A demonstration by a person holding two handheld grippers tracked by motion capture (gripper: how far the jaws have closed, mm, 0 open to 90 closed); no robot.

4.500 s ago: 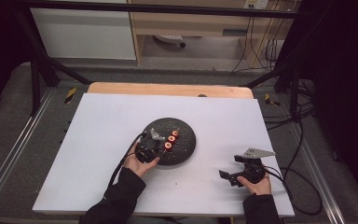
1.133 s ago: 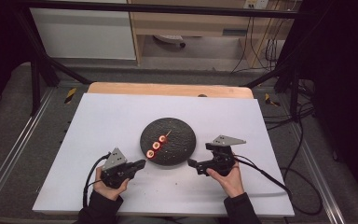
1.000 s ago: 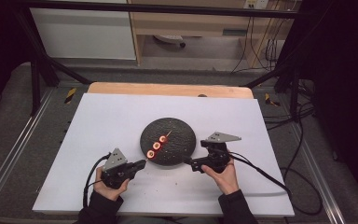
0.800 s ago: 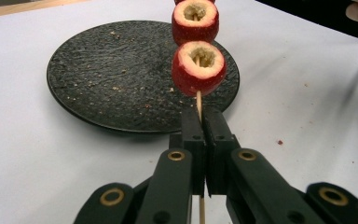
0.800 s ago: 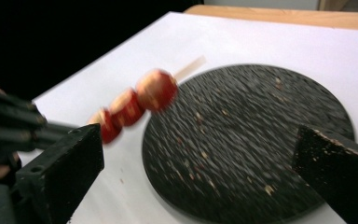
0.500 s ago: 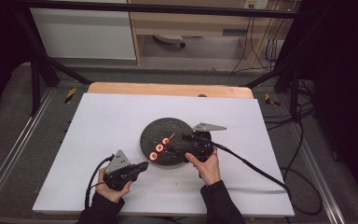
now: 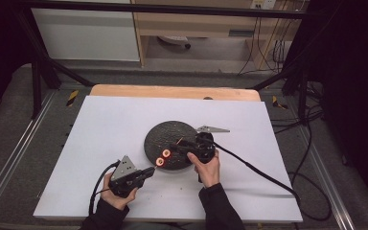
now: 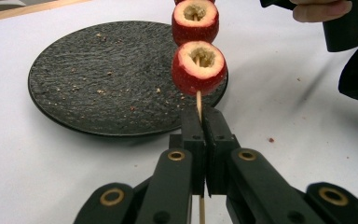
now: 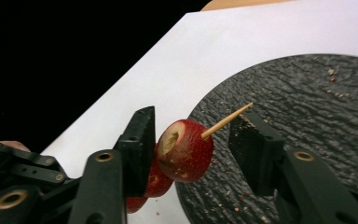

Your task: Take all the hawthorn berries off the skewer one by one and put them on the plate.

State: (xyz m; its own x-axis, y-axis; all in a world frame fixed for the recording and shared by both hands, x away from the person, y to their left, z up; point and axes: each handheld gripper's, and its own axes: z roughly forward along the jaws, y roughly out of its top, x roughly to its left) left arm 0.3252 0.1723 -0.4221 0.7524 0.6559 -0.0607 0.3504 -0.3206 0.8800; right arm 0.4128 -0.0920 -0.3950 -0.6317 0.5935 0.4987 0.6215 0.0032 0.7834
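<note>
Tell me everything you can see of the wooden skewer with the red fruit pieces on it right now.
The thin pale wooden skewer carries red hollowed fruit pieces with pale cored centres, threaded in a row. The left gripper is shut on its bare lower end, holding it off the table, angled over the edge of the round dark slate plate. Its pointed tip pokes out past the top piece, which sits between the open jaws of the right gripper; whether those jaws touch the fruit is unclear.
</note>
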